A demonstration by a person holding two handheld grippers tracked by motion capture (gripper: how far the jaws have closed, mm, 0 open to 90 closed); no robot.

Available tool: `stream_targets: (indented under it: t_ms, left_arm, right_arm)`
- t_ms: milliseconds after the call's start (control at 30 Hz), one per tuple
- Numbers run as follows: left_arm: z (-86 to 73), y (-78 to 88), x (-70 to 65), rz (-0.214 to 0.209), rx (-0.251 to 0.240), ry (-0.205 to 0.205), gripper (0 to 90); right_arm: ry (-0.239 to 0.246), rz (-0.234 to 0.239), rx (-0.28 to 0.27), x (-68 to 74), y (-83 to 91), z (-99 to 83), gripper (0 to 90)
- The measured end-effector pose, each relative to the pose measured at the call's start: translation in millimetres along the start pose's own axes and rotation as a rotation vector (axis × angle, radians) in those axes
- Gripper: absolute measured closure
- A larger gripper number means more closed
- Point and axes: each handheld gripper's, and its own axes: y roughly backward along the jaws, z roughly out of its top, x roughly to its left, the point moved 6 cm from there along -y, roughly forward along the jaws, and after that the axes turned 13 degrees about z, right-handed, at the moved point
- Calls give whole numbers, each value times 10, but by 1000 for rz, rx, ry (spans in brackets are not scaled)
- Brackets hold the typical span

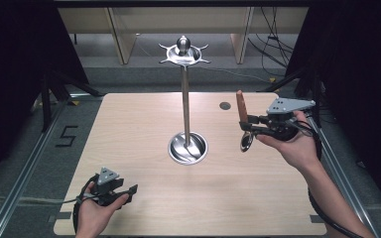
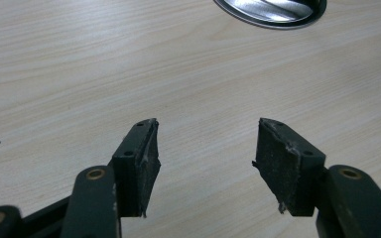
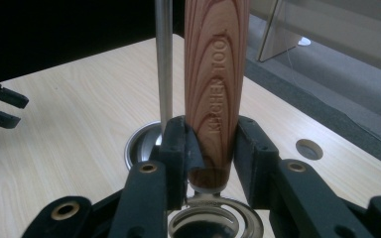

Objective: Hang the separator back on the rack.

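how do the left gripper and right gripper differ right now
The left gripper is open with bare table between its pads; the right gripper is shut on the wooden handle of a kitchen tool. The left gripper sits low near the table's near edge; the right gripper is held up at the right side, the handle pointing up. Both are black, two-jawed and hand-held, and each carries a grey three-cornered plate.

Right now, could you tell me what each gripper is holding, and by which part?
The right gripper clamps a kitchen tool near the lower end of its wooden handle, just above the metal part. The left gripper is open, holding nothing.
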Motion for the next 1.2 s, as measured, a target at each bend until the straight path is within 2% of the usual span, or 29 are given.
stream_targets:
  t_ms: [33, 67, 100, 133, 167, 233, 333, 367, 400, 433, 467, 533, 567, 600, 633, 667, 700, 733, 800, 833, 900, 933, 967, 1000, 1033, 1067, 1200]
  left_arm:
    - [0, -3, 3, 5, 0, -1, 413]
    - [1, -2, 3, 4, 0, 0, 413]
    - [1, -2, 2, 3, 0, 0, 413]
    - [0, -4, 2, 4, 1, -1, 413]
    - [-1, -4, 2, 4, 1, -2, 413]
    - [0, -6, 1, 6, -2, -1, 413]
    - [0, -4, 1, 2, 2, -2, 413]
    - [1, -10, 1, 9, -4, 1, 413]
    - [0, -10, 2, 10, -3, -1, 413]
    - [0, -9, 1, 8, -3, -1, 413]
    - [1, -11, 2, 10, -4, 0, 413]
    - [2, -11, 1, 9, -4, -1, 413]
    - [1, -10, 1, 9, -4, -1, 413]
    - [0, -11, 1, 9, -4, -1, 413]
    - [0, -9, 2, 9, -4, 0, 413]
    - [0, -7, 2, 11, -3, 5, 413]
    - [-3, 4, 6, 4, 4, -3, 413]
    - [-15, 26, 36, -1, 24, -52, 413]
    - [-15, 25, 34, -1, 25, -50, 413]
    - [-15, 25, 34, -1, 25, -50, 413]
    - [-13, 25, 32, -1, 24, -48, 413]
    - [-14, 22, 31, 1, 23, -43, 413]
    - [-16, 23, 34, -4, 26, -47, 413]
    - [-16, 23, 34, -3, 26, -47, 413]
    - [-16, 24, 35, -4, 26, -47, 413]
    - [-15, 24, 35, -4, 25, -46, 413]
    - [-14, 23, 35, -2, 22, -45, 413]
  right_arm:
    - [12, -9, -9, -16, -2, 16, 690]
    - [1, -10, -16, -11, -10, 23, 690]
    - [23, -4, 3, -31, 7, 29, 690]
    - [8, 8, 2, -19, -3, 31, 690]
    - [1, -10, -17, -19, -12, 42, 690]
    - [14, 0, 4, -31, 2, 52, 690]
    - [4, 0, -17, -25, -12, 84, 690]
    - [16, 4, -4, -36, -1, 93, 690]
    - [4, 4, -10, -25, -8, 102, 690]
    - [18, -3, -20, -38, -15, 119, 690]
    - [12, 8, -5, -29, -7, 124, 690]
    - [8, 4, -23, -30, -25, 152, 690]
    - [24, 16, -7, -42, -17, 161, 690]
    - [12, 11, -4, -35, -14, 168, 690]
    - [26, 3, -20, -49, -27, 187, 690]
    - [8, 14, -8, -33, -21, 188, 690]
    - [21, 13, -12, -45, -26, 201, 690]
    - [16, 18, -8, -41, -31, 205, 690]
    - [25, 2, -24, -52, -49, 223, 690]
    - [10, 8, -22, -36, -54, 226, 690]
    - [23, 13, -31, -42, -73, 247, 690]
    - [15, 15, -28, -32, -75, 251, 690]
    - [26, 29, -16, -36, -75, 260, 690]
    - [20, 27, -16, -30, -79, 267, 690]
    - [34, 20, -16, -44, -79, 281, 690]
    - [16, 26, -22, -26, -91, 288, 690]
    - [29, 29, -19, -32, -101, 334, 690]
